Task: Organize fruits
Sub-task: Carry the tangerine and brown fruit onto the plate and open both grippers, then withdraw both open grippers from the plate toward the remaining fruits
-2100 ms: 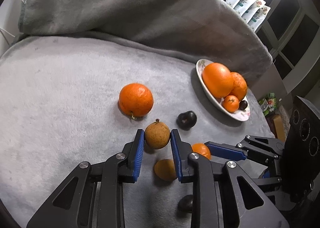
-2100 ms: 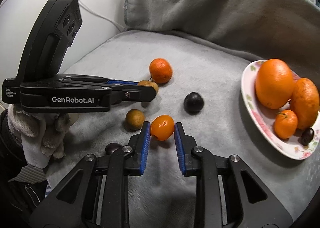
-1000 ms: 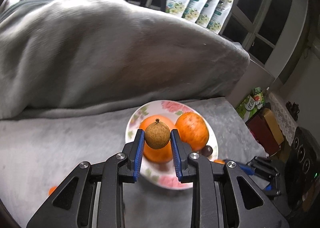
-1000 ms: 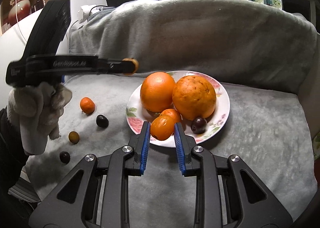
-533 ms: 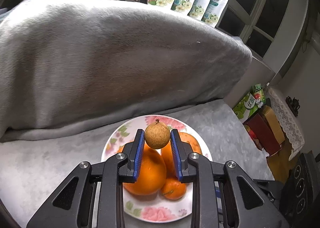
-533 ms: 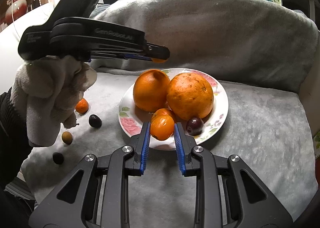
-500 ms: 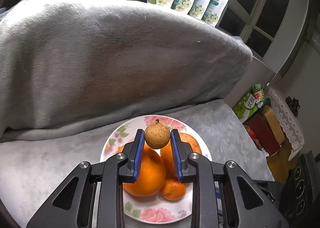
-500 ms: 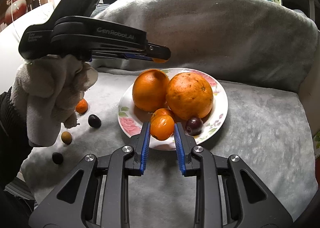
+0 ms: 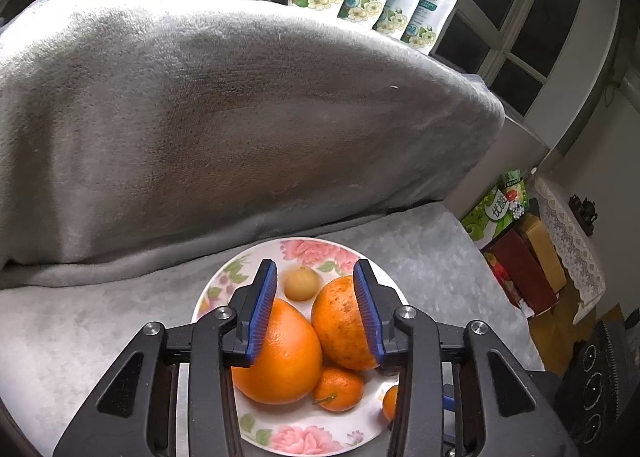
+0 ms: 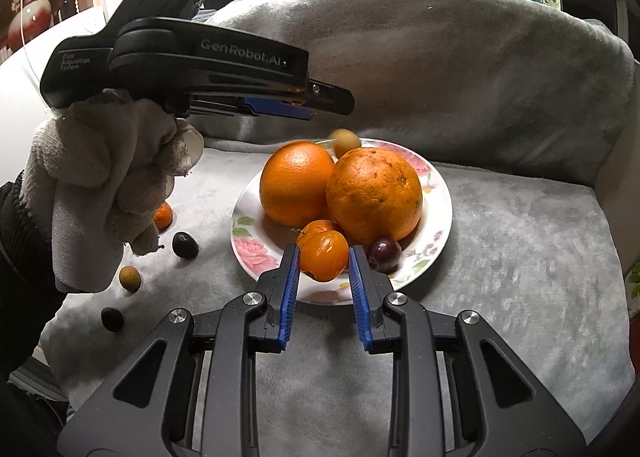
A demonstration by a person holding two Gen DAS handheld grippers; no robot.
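Note:
A flowered plate (image 9: 304, 435) (image 10: 438, 193) holds two big oranges (image 9: 280, 353) (image 10: 374, 193), a mandarin (image 9: 338, 387) and a dark plum (image 10: 384, 255). My left gripper (image 9: 315, 297) is open above the plate; a small brown fruit (image 9: 301, 284) (image 10: 346, 141) lies free at the plate's far side, below its fingers. My right gripper (image 10: 324, 257) is shut on a small orange kumquat (image 10: 323, 255) at the plate's near rim.
On the grey blanket (image 10: 520, 241) left of the plate lie a mandarin (image 10: 163, 215), a dark plum (image 10: 185, 245), a small brown fruit (image 10: 129, 278) and another dark fruit (image 10: 112, 318). A blanket-covered backrest (image 9: 224, 117) rises behind. Boxes (image 9: 524, 257) stand off the right edge.
My left gripper has opened and let go of the brown fruit, which has dropped onto the plate's far side. My right gripper has stayed shut on the kumquat, close to the plate.

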